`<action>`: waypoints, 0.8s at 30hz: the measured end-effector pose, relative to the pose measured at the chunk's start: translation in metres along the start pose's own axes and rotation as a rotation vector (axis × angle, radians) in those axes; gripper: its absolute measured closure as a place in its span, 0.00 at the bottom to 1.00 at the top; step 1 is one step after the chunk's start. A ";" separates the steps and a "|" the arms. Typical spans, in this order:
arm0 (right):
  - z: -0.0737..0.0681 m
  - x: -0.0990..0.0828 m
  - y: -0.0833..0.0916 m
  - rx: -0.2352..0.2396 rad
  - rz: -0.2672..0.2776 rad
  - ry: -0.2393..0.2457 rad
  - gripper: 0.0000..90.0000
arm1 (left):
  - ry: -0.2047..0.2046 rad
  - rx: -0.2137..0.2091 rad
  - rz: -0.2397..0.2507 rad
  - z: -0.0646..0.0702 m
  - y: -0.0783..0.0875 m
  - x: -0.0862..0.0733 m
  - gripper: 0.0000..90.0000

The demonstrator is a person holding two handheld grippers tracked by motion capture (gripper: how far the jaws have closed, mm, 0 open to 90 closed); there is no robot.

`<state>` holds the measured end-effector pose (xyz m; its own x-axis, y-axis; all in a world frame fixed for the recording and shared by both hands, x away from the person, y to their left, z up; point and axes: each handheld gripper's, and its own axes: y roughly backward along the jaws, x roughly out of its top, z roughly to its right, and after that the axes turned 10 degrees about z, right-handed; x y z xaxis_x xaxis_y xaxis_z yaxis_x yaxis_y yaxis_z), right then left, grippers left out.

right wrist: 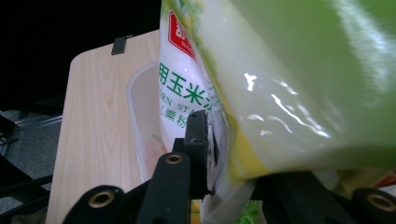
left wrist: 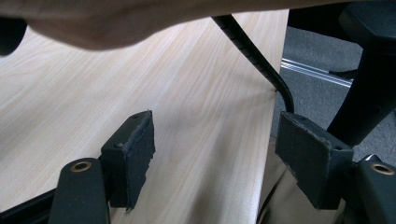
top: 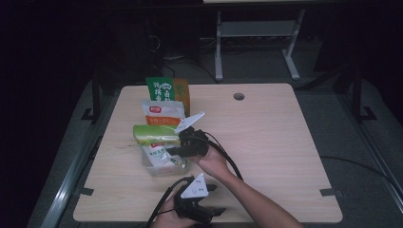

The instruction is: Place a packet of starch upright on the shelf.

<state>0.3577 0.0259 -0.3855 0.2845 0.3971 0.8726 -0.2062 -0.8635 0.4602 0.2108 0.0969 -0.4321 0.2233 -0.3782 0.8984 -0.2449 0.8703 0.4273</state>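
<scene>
Right gripper view: right gripper (right wrist: 236,156) astride green pouch (right wrist: 303,84) over clear tub (right wrist: 135,93), left of worktop (right wrist: 93,121) middle; pinching or slack, cannot tell. Could slide off cornstarch packet (right wrist: 180,93) if released tilted. Left gripper (left wrist: 215,154) spread, empty, at near edge.

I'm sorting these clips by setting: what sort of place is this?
Probably a lab or workshop set up for recording, not a kitchen: a bare wooden table with a cable hole, grey carpet and a metal desk frame behind, and food packets in a clear tub.
</scene>
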 end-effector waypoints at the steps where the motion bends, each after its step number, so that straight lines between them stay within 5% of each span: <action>1: 0.000 0.001 0.002 0.004 0.004 -0.010 0.83 | 0.001 0.001 0.000 0.000 0.000 0.000 0.31; 8: 0.004 0.006 0.011 0.022 0.006 -0.011 0.84 | -0.005 -0.002 -0.003 0.000 -0.001 0.001 0.31; 16: 0.004 0.002 0.009 0.024 -0.006 -0.025 0.98 | -0.013 -0.002 -0.002 -0.001 -0.001 0.001 0.31; 24: 0.005 0.001 0.011 0.038 0.006 -0.063 0.90 | -0.011 0.009 0.001 -0.003 -0.001 0.001 0.31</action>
<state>0.3608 0.0152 -0.3803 0.3421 0.3721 0.8628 -0.1729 -0.8776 0.4471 0.2140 0.0967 -0.4316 0.2129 -0.3812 0.8996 -0.2532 0.8678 0.4276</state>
